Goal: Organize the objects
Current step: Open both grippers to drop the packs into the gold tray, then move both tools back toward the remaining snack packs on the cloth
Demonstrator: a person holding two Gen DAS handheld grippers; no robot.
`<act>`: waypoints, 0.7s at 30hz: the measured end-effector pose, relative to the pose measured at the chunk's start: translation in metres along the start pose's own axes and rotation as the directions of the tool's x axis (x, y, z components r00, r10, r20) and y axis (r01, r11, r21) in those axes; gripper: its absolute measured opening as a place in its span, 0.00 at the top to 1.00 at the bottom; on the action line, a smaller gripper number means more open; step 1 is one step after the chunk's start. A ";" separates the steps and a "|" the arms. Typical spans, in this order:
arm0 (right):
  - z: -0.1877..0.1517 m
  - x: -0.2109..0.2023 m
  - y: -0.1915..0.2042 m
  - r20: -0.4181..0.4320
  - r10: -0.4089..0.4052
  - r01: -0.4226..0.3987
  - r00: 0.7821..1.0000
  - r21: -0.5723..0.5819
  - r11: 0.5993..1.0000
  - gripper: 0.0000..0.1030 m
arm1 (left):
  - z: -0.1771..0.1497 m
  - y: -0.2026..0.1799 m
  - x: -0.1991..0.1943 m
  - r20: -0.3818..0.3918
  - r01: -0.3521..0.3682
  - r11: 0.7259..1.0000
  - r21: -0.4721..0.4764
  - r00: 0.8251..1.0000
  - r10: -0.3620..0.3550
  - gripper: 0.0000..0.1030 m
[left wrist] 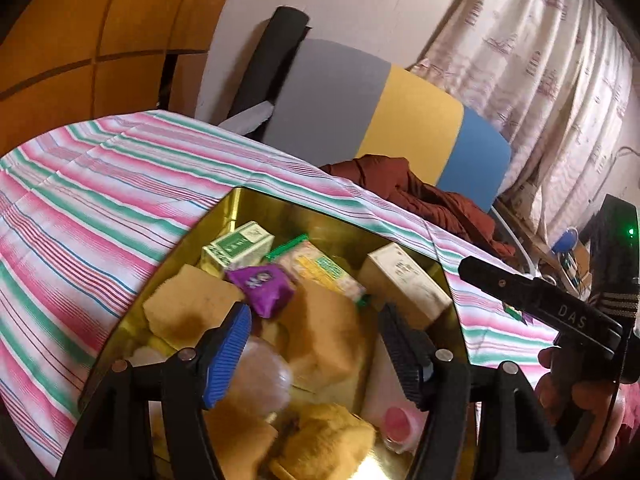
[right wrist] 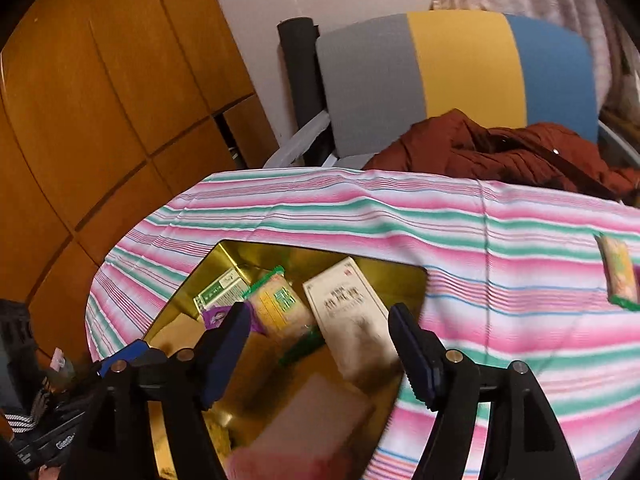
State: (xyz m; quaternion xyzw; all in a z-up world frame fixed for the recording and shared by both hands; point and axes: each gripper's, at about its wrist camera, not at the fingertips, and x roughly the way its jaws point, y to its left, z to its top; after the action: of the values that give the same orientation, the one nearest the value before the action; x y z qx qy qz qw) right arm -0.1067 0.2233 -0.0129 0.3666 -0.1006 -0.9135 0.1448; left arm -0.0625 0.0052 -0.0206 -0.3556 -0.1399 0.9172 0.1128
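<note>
Much of the gold, shiny-walled open box (left wrist: pixel 240 208) is blurred, and its near end is hidden behind the black gripper frames in both wrist views. A round, clear, pinkish item (left wrist: pixel 260 376) beneath the left gripper (left wrist: pixel 312 356) is too smeared to identify, as is a pale pink block (right wrist: pixel 316 412) low in the right wrist view. The box sits on a table under a pink, green and white striped cloth (left wrist: pixel 100 208).

Inside lie tan sponge-like blocks (left wrist: pixel 188 308), a green and white carton (left wrist: pixel 236 248), a purple foil packet (left wrist: pixel 264 284), a yellow and green wrapped pack (left wrist: pixel 320 268) and a cream rectangular carton (left wrist: pixel 404 280) with dark print too blurred to read. A second yellow and green pack (right wrist: pixel 618 276) lies on the cloth, well apart from the box, cut off by the lens edge.

The left gripper hovers over the box with its blue-padded jaws spread wide and nothing pressed between them. The right gripper (right wrist: pixel 316 352) hangs over the box's right part, its jaws likewise apart and empty. On its black body, seen from the left wrist, the letters "DAS" show.
</note>
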 end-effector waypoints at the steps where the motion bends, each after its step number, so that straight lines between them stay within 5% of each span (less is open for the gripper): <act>1: -0.003 -0.003 -0.001 0.002 -0.002 0.002 1.000 0.001 1.000 0.30 | -0.002 -0.004 -0.001 0.000 0.003 1.000 0.011 1.000 -0.003 0.34; 12: -0.032 -0.032 -0.034 0.014 -0.095 0.094 0.995 0.066 0.993 0.27 | -0.025 -0.047 -0.012 -0.023 0.098 0.988 0.116 0.995 -0.096 0.34; 21: -0.048 -0.051 -0.072 0.006 -0.238 0.236 0.971 0.101 0.967 0.26 | -0.042 -0.089 -0.013 -0.071 0.165 0.967 0.196 0.985 -0.154 0.34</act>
State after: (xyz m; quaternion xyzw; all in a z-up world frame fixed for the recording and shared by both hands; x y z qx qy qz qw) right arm -0.0520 0.3038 -0.0353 0.3743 -0.1027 -0.9215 0.0154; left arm -0.0144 0.0917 -0.0123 -0.3552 -0.0716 0.9044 0.2254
